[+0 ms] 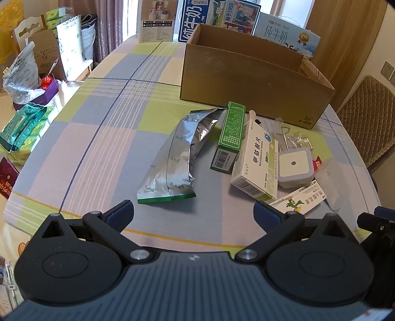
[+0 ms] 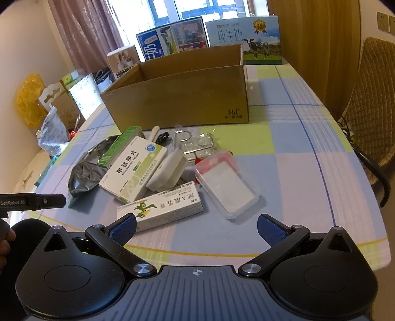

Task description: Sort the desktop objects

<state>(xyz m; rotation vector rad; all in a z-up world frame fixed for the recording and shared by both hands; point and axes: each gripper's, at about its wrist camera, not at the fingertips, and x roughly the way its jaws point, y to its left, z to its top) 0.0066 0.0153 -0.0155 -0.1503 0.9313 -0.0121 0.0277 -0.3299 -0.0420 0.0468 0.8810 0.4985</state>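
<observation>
A heap of small items lies on the checked tablecloth in front of an open cardboard box (image 1: pixel 249 81) (image 2: pixel 182 96). It holds a silver foil pouch (image 1: pixel 177 158) (image 2: pixel 86 170), a green carton (image 1: pixel 230 135) (image 2: pixel 118 148), a white medicine box (image 1: pixel 259 163) (image 2: pixel 135 170), a white square gadget (image 1: pixel 295 165) (image 2: pixel 167 172), a long box with a green bird (image 1: pixel 298 200) (image 2: pixel 160 207) and a clear plastic case (image 2: pixel 227 185). My left gripper (image 1: pixel 193 217) hovers open just short of the pouch. My right gripper (image 2: pixel 197 227) is open, its left finger beside the bird box.
Milk cartons (image 1: pixel 195 19) (image 2: pixel 246 39) stand behind the cardboard box. Bags and boxes (image 1: pixel 29 74) crowd the space left of the table. A quilted chair (image 1: pixel 367 118) (image 2: pixel 370 93) stands at the right. The other gripper's body (image 2: pixel 32 201) shows at the right wrist view's left edge.
</observation>
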